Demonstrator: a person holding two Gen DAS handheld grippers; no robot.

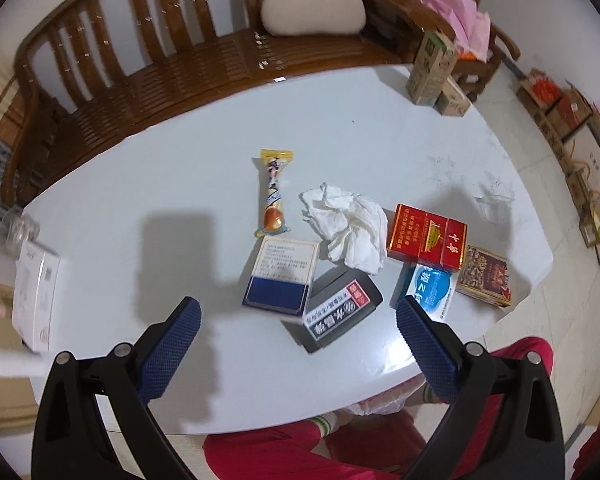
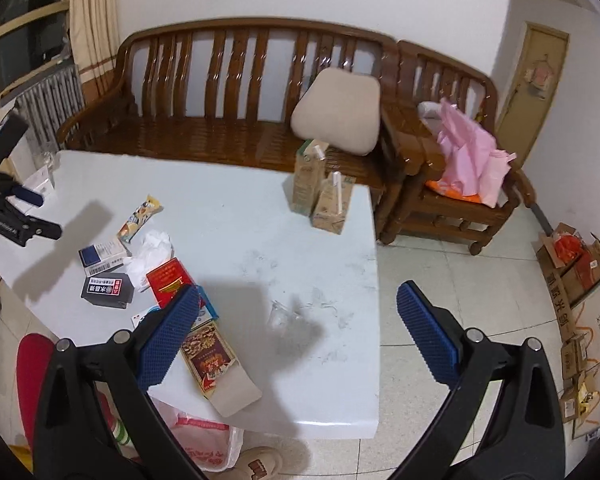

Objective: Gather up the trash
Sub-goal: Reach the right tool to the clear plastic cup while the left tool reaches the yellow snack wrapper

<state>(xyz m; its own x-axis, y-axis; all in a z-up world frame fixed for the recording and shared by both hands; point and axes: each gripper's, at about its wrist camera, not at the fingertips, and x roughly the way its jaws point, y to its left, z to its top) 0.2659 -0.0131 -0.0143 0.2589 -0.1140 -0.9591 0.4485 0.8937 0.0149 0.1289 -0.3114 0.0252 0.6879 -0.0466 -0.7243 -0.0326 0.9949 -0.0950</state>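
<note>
Trash lies on the white table (image 1: 140, 184): a yellow snack wrapper (image 1: 275, 194), a crumpled tissue (image 1: 348, 226), a blue-and-white box (image 1: 282, 278), a dark grey box (image 1: 338, 312), a red cigarette pack (image 1: 428, 242), a blue-white pack (image 1: 430, 288) and a brown patterned pack (image 1: 486, 276). My left gripper (image 1: 298, 322) is open, empty, above the near edge by the boxes. My right gripper (image 2: 296, 320) is open, empty, above the table's right part; clear crumpled plastic (image 2: 280, 316) lies between its fingers, and the brown pack (image 2: 208, 354) is beside its left finger (image 2: 168, 340). The left gripper also shows in the right wrist view (image 2: 40, 216).
Two drink cartons (image 2: 320, 196) stand at the table's far corner. A white box (image 1: 34, 288) sits at the left edge. A plastic bag (image 2: 204, 444) hangs below the near edge. A wooden bench (image 2: 220, 120), chair (image 2: 452, 176) with pink bags, and floor cartons (image 2: 576, 272) surround the table.
</note>
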